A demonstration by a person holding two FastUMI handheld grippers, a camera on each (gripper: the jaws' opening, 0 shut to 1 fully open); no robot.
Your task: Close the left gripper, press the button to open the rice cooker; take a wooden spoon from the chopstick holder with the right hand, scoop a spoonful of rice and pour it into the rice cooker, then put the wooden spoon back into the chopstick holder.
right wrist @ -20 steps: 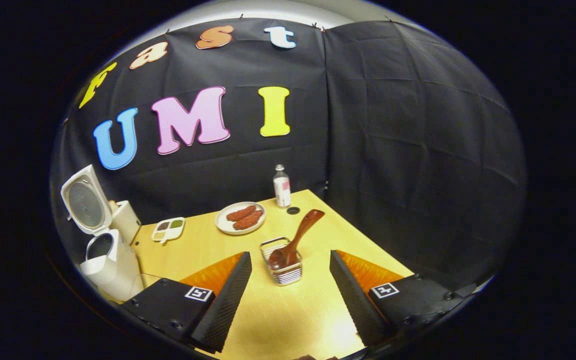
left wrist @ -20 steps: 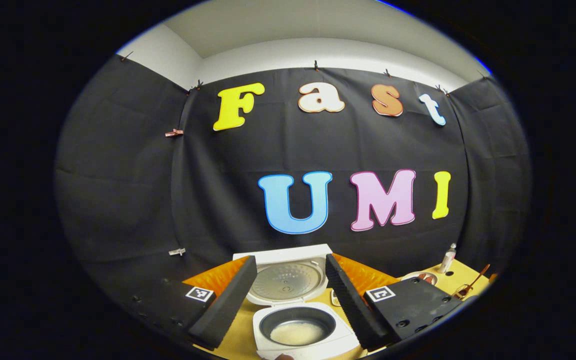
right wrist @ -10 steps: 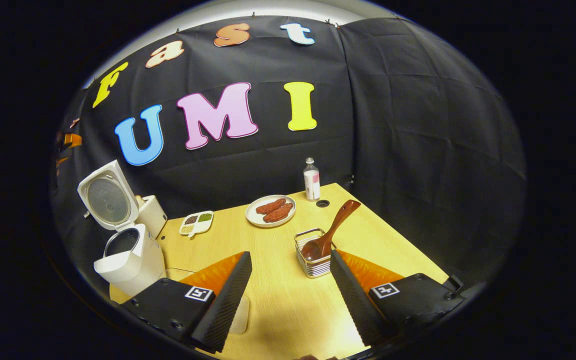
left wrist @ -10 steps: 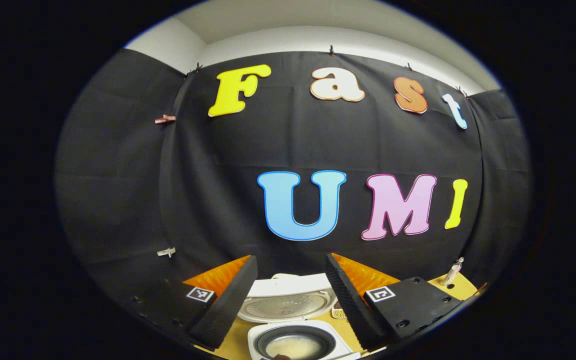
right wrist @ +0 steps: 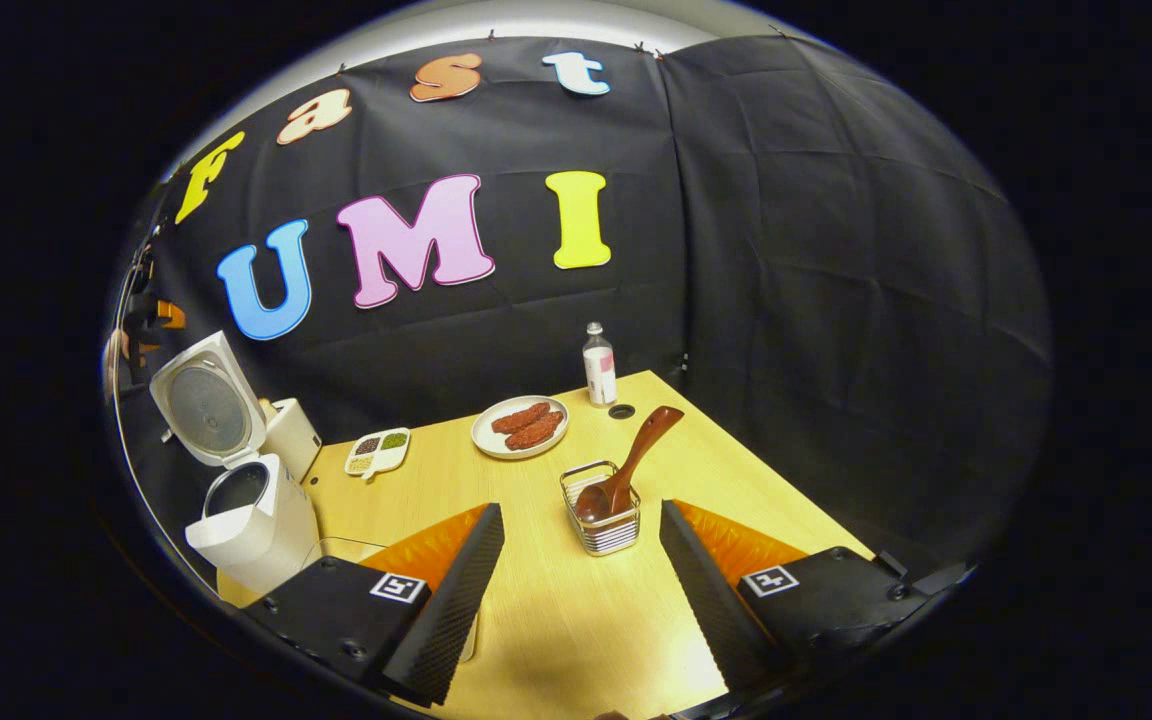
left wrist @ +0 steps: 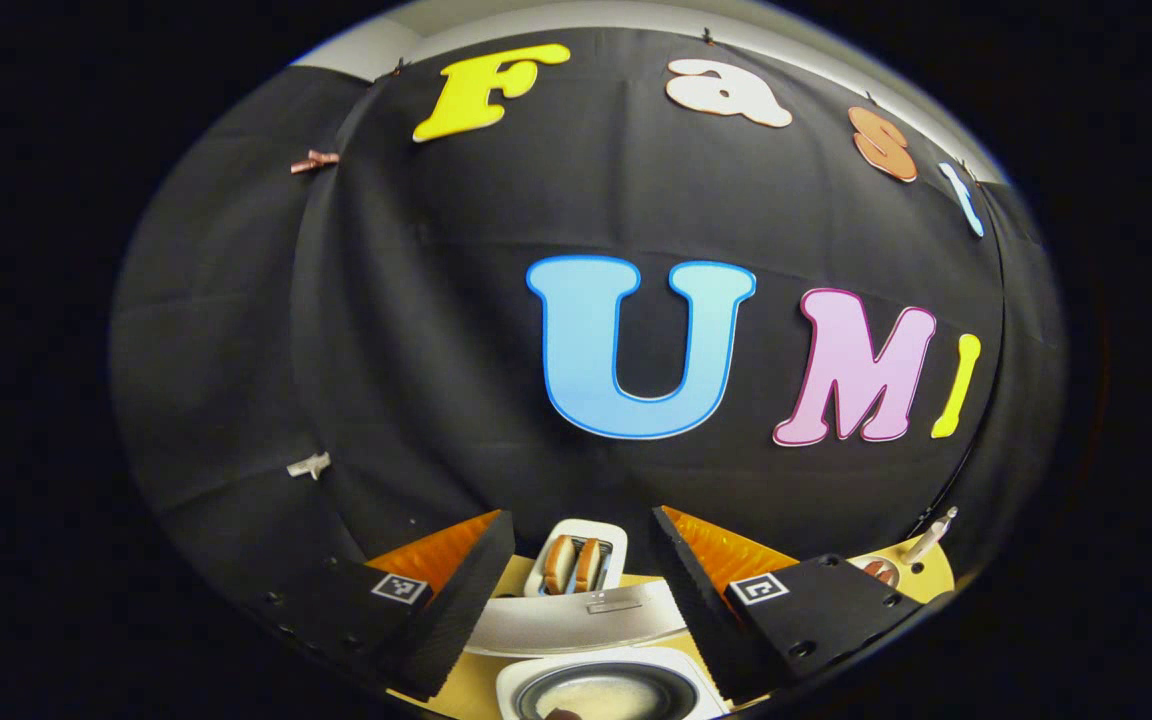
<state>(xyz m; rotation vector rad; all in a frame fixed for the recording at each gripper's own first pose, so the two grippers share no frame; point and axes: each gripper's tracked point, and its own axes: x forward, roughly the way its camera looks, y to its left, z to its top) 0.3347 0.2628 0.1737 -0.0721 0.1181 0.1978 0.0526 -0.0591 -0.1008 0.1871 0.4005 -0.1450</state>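
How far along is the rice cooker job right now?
It looks complete. The rice cooker stands with its lid up, and rice lies in its inner pot. The wooden spoon sits bowl-down in the chopstick holder. The right gripper and left gripper are both open, holding nothing. Nothing looks left to do.

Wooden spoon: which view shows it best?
Right gripper view. The wooden spoon stands bowl-down in the chopstick holder, handle leaning toward the far right, ahead of the open right gripper. The left gripper view faces the rice cooker.
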